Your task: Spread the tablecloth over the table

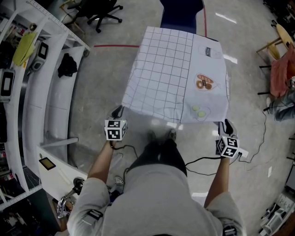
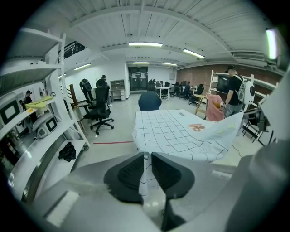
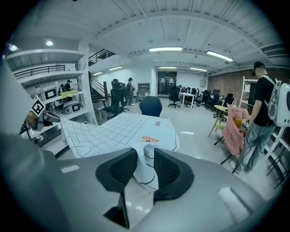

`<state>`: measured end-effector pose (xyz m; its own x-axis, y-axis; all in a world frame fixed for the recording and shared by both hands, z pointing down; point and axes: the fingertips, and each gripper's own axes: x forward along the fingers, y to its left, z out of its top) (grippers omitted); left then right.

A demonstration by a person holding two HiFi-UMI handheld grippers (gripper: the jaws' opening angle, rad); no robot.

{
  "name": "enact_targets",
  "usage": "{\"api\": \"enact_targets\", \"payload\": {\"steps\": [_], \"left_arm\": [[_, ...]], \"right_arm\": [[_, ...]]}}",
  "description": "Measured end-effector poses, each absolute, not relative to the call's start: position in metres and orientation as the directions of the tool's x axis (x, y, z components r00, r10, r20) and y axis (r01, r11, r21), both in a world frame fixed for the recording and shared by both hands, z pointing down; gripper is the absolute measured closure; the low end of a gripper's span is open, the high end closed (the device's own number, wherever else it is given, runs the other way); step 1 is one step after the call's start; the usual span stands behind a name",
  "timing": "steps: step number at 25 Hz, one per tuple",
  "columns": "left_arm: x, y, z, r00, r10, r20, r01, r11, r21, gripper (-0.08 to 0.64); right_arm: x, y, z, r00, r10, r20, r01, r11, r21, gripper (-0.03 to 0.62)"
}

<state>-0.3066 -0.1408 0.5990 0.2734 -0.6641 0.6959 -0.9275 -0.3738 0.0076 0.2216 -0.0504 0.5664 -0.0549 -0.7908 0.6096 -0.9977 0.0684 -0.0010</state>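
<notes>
No readable text or numbers; small label patch (image 1: 213,52) printed on the tablecloth (image 1: 166,78) too tiny to make out.

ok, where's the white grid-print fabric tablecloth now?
Head view centre: the white grid-print fabric tablecloth lies spread before the blue chair, near corners between the jaws of the left gripper and right gripper.
</notes>
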Motion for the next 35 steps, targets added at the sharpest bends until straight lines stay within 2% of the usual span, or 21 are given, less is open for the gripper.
{"api": "enact_targets", "payload": {"steps": [8, 14, 24, 29, 31, 35], "left_arm": [[-0.308, -0.124, 0.600, 0.295, -0.684, 0.668, -0.915, -0.404, -0.009, 0.485], [-0.292, -0.146, 0.590, 0.306, -0.680, 0.666, -0.919, -0.393, 0.021, 0.483], [-0.248, -0.151, 0.590, 0.383, -0.652, 0.654, -0.883, -0.467, 0.051, 0.483], [-0.203, -0.149, 0.584, 0.444, -0.640, 0.627, -0.852, -0.518, 0.075, 0.483], [-0.185, -0.147, 0.580, 0.461, -0.642, 0.613, -0.841, -0.536, 0.071, 0.483], [-0.150, -0.146, 0.571, 0.484, -0.656, 0.579, -0.835, -0.545, 0.080, 0.483]], "right_arm": [[0.218, -0.023, 0.583, -0.043, -0.786, 0.617, -0.999, 0.053, -0.002, 0.453], [0.210, -0.045, 0.580, -0.081, -0.752, 0.654, -0.994, 0.105, -0.002, 0.399], [0.228, -0.019, 0.584, -0.032, -0.730, 0.683, -0.999, 0.048, 0.004, 0.373], [0.240, -0.010, 0.563, 0.021, -0.768, 0.640, -1.000, -0.022, 0.006, 0.382], [0.235, -0.017, 0.550, 0.033, -0.798, 0.602, -0.999, -0.036, 0.007, 0.421], [0.197, -0.050, 0.530, -0.007, -0.844, 0.536, -0.999, 0.035, 0.042, 0.465]]}}
